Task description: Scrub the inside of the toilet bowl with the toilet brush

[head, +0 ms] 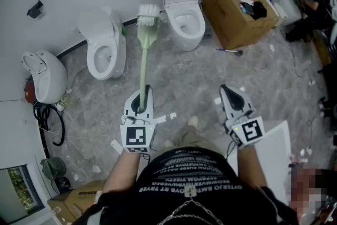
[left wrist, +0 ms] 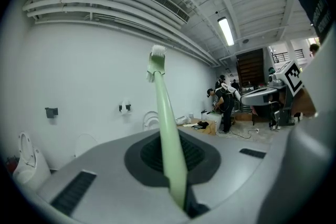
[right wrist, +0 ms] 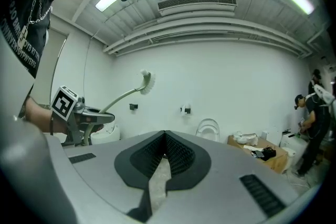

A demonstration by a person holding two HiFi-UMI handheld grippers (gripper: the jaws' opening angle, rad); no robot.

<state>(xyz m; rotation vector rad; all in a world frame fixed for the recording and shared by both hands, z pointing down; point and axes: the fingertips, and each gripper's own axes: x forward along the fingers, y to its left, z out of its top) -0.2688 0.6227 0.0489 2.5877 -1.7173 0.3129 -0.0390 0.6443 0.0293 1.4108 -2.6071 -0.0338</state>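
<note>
My left gripper (head: 140, 103) is shut on the lower handle of a pale green toilet brush (head: 144, 55). The brush's white bristle head (head: 148, 14) points away from me, between two toilets. In the left gripper view the handle (left wrist: 167, 128) runs up from the closed jaws to the bristle head (left wrist: 157, 54), in the air in front of the white wall. A white toilet (head: 182, 18) with its lid raised stands right of the brush head. Another white toilet (head: 103, 43) stands to its left. My right gripper (head: 227, 93) is shut on nothing, level with the left one; its view shows the brush (right wrist: 145, 82).
A third white toilet unit (head: 45, 76) lies at the far left beside black cables (head: 48, 125). An open cardboard box (head: 236, 8) stands right of the toilets. A person (head: 316, 2) crouches at the far right. A white board (head: 275, 151) lies by my right side.
</note>
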